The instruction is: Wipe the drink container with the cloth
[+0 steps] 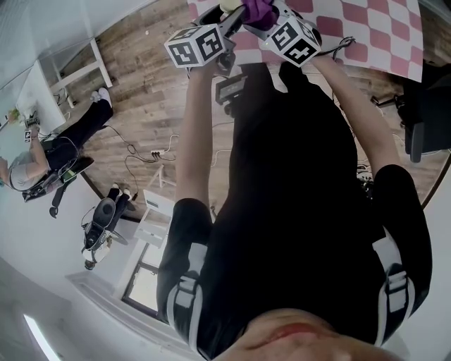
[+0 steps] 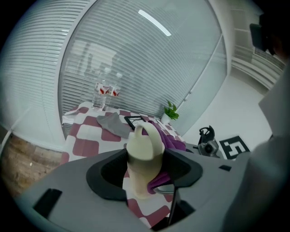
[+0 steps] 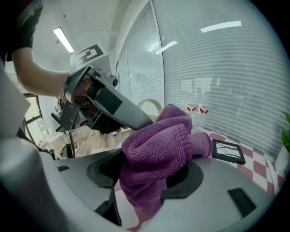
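The drink container is a cream bottle with a loop handle on top, upright between the jaws of my left gripper, which is shut on it. My right gripper is shut on a bunched purple cloth. The cloth lies against the container's right side. In the right gripper view the left gripper comes in from the left, and the container's handle shows behind the cloth. In the head view both grippers meet at the top edge, with the container and the cloth between them.
Below is a table with a pink-and-white checked cover. It bears a grey cloth, two water bottles, a black frame and a small green plant. Window blinds stand behind. Another person is at the far left.
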